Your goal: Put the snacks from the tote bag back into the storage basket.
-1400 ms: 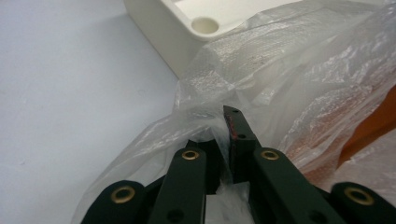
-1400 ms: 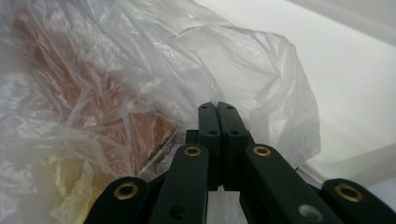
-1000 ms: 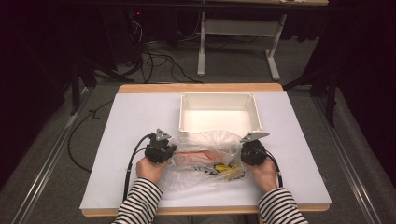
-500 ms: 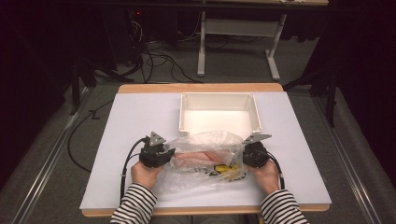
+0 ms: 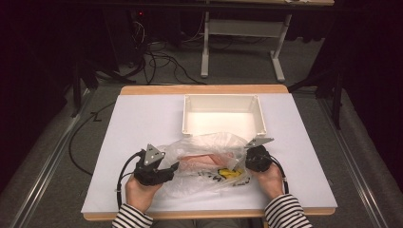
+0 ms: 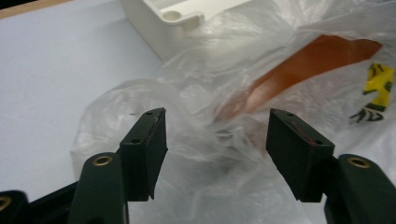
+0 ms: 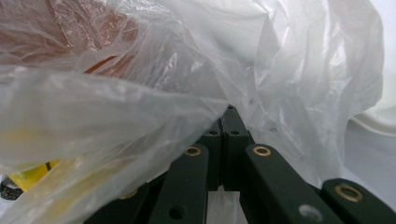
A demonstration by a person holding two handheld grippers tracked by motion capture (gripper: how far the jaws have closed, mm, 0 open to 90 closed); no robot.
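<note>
the clear plastic bag (image 5: pixel 209 159) lies on the worktop (image 5: pixel 133 123) just at 6 o'clock of the white bin (image 5: pixel 223 114), and with the left gripper (image 6: pixel 217 140) jaws having just been opening, now apart with only loose film between them, the bag could slump or slide because the right gripper (image 7: pixel 224 123) alone pinches its edge, jaws together. the bag holds an orange piece (image 6: pixel 308 65) and something yellow and black (image 6: pixel 378 88); the bin looks empty.

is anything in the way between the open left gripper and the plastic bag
Nothing visible. The left gripper has just been opening, and the plastic bag lies right in front of its fingers with crumpled film between them, unclamped. The right gripper is shut on the bag's other side.
</note>
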